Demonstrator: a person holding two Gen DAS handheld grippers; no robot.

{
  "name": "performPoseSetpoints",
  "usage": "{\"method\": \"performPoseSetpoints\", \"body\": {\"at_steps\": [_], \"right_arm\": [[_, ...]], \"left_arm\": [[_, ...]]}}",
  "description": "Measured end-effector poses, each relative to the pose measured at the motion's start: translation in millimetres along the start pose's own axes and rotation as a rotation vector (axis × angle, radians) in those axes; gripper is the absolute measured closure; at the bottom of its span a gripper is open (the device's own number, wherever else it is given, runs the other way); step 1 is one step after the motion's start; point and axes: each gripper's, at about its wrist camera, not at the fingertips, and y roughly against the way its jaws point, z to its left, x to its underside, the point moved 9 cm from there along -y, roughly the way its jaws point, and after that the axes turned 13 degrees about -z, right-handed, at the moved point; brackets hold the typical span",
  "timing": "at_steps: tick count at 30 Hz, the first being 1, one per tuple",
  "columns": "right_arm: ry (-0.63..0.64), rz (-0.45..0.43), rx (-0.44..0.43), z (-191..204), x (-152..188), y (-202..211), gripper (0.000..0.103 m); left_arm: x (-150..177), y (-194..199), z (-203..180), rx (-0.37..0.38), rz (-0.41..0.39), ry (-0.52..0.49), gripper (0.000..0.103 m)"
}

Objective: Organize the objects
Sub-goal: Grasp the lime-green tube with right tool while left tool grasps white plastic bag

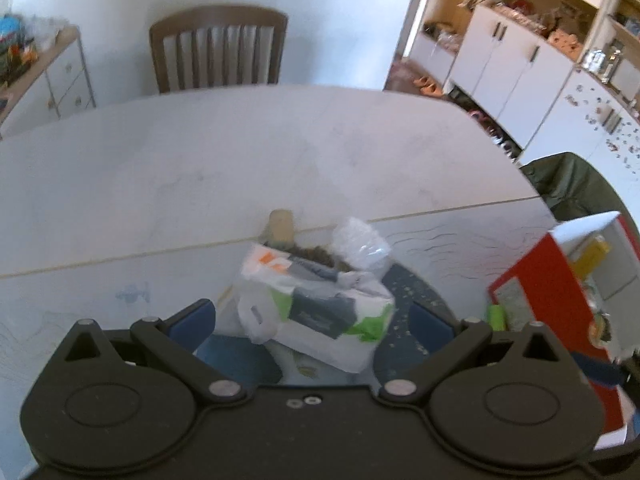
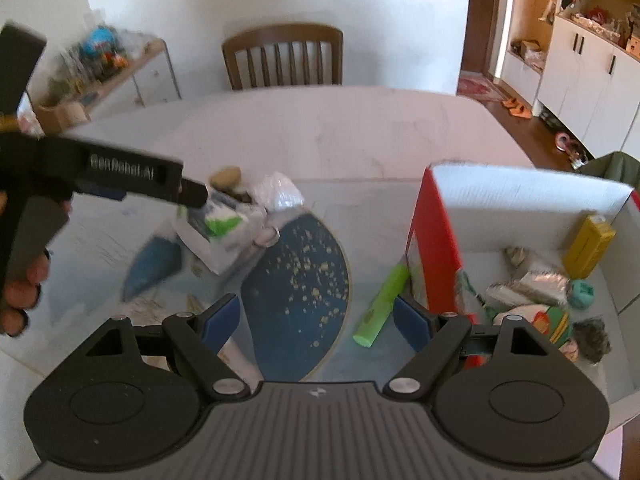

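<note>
— What do we have in front of our left gripper?

— A white packet with green and dark panels, wrapped in clear plastic. It sits between our two blue pads, which stand wide apart on either side of it. We cannot tell for sure whether either pad touches it; the packet fills most of the gap, and the picture is soft there.

— And where does the packet lie?

— On the table, at the edge of the round blue mat speckled with yellow. Behind it we see a tan, rounded piece and a crumpled clear bag.

— Our right gripper?

— Released, fingers spread, nothing between them. It hangs over the blue mat. Just beside its right pad lies a green tube, leaning toward the red wall of the box.

— What does the box hold?

— A yellow carton standing in the far corner, a silvery wrapped bundle, a teal round thing and a colourful packet, all heaped loosely.

— Anything else?

— A hand grips the left tool's handle at the frame's left edge, and a wooden chair stands at the table's far side.
</note>
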Motion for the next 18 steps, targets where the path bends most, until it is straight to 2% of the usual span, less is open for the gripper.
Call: {"method": "performPoseSetpoints", "body": {"at_steps": [3, 8, 12, 17, 18], "right_arm": [[0.015, 0.013, 0.078, 0, 13, -16, 0.019], [0.077, -0.046, 0.22, 5, 14, -30, 0.019], [0.06, -0.052, 0.279, 10, 18, -38, 0.019], [-0.021, -0.004, 0.33, 0, 28, -55, 0.02], [-0.036, 0.002, 0.346, -3, 29, -58, 0.023]], "left_arm": [[3, -11, 6, -0.027, 0.025, 0.026, 0.001], [8, -26, 13, -0.036, 0.077, 0.13, 0.004], [11, -37, 17, -0.058, 0.111, 0.164, 0.006], [20, -50, 17, -0.062, 0.158, 0.202, 0.008], [22, -53, 18, -0.061, 0.164, 0.212, 0.009]]}}
